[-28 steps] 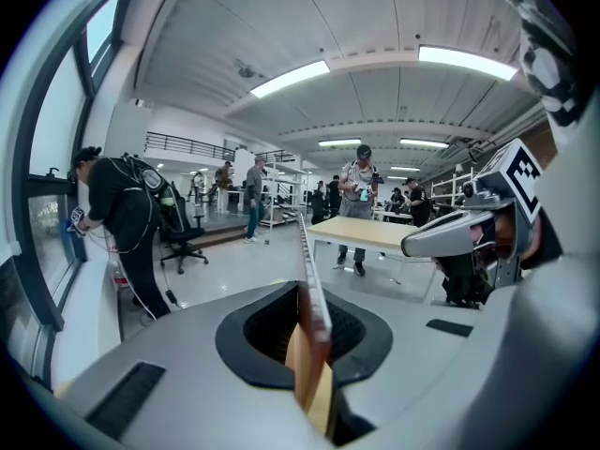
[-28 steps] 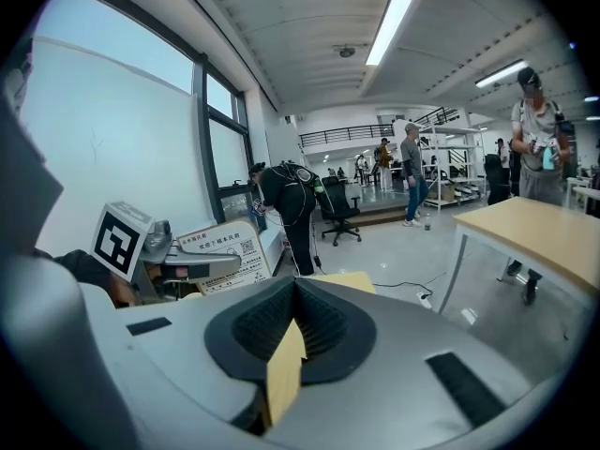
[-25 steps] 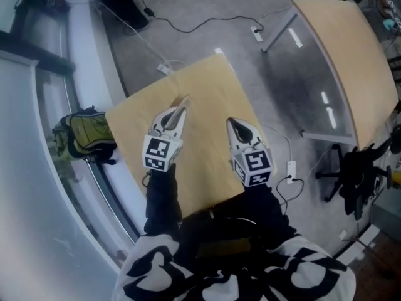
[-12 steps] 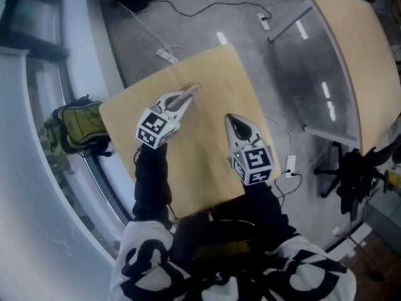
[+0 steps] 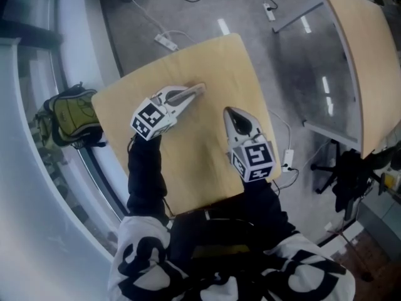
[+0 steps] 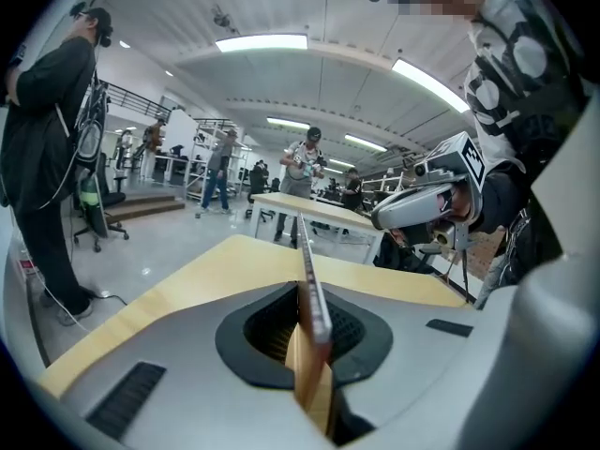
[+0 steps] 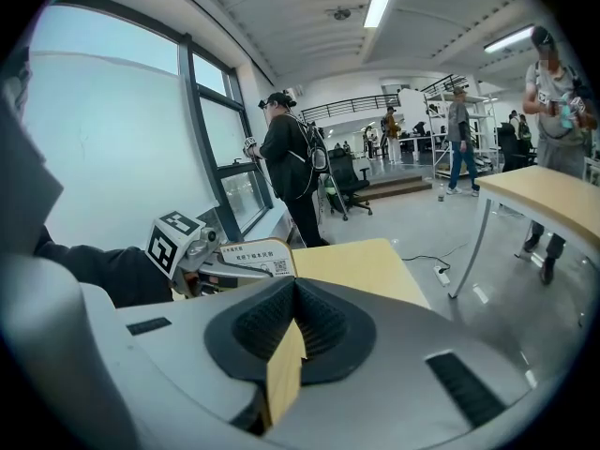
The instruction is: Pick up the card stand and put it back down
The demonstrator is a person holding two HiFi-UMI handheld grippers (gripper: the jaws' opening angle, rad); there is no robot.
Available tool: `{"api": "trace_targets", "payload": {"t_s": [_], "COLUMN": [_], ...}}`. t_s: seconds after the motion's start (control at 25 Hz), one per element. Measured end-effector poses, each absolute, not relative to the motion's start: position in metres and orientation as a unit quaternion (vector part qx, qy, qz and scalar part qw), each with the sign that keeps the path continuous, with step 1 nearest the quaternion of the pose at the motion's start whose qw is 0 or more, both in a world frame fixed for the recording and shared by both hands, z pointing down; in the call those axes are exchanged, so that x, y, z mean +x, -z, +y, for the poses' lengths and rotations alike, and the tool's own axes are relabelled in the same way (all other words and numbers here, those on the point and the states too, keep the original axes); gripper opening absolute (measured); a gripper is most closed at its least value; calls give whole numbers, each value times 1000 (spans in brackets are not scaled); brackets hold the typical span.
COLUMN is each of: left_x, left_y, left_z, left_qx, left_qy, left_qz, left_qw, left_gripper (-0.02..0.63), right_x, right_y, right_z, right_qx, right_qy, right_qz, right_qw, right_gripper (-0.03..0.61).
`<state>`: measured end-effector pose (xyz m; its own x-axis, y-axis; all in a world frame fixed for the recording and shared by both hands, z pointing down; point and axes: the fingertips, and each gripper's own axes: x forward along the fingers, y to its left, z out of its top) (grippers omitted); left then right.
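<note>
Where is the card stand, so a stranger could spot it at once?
Find the small wooden table before the person. Over its far left part, the left gripper is shut on the card stand. It is the only thin flat card there, printed with text and a QR code.

The card stand [image 6: 312, 297] between the left gripper's [image 5: 195, 90] fingers looks like thin, wood-toned board with a white printed paper face. The pads [image 6: 260, 330] beside it are ribbed matt black. Both shells, the right gripper's [image 5: 229, 111] too, are smooth matt grey plastic. Under the fingers, the table [image 5: 207, 162] is smooth pale wood.
</note>
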<state>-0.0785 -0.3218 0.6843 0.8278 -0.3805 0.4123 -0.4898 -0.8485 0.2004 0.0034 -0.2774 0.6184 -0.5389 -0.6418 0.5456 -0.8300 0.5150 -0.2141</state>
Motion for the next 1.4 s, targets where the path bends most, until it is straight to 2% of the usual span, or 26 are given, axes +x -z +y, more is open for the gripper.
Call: {"api": "trace_targets", "payload": {"t_s": [0.68, 0.88, 1.08, 1.16, 1.4], "left_x": [-70, -81, -94, -100, -117], "left_y": [-694, -693, -690, -688, -688], "left_z": [-311, -313, -310, -310, -300], "left_qx": [955, 949, 944, 942, 936], "left_qy": [-186, -200, -207, -206, -215], "left_qz": [-189, -208, -225, -231, -245], "left_qw": [134, 128, 125, 128, 133], "left_gripper": [41, 94, 101, 154, 186], "right_x": [-7, -8, -8, -9, -11], "right_y": [-625, -621, -611, -608, -603], "right_z": [-267, -262, -253, -249, -240], "right_qx": [420, 418, 416, 416, 417], "right_qy": [-234, -229, -224, -221, -218], "right_qz": [-851, -854, -858, -859, -861], "right_qw": [211, 208, 202, 199, 194], "right_gripper": [23, 23, 23, 23, 23]}}
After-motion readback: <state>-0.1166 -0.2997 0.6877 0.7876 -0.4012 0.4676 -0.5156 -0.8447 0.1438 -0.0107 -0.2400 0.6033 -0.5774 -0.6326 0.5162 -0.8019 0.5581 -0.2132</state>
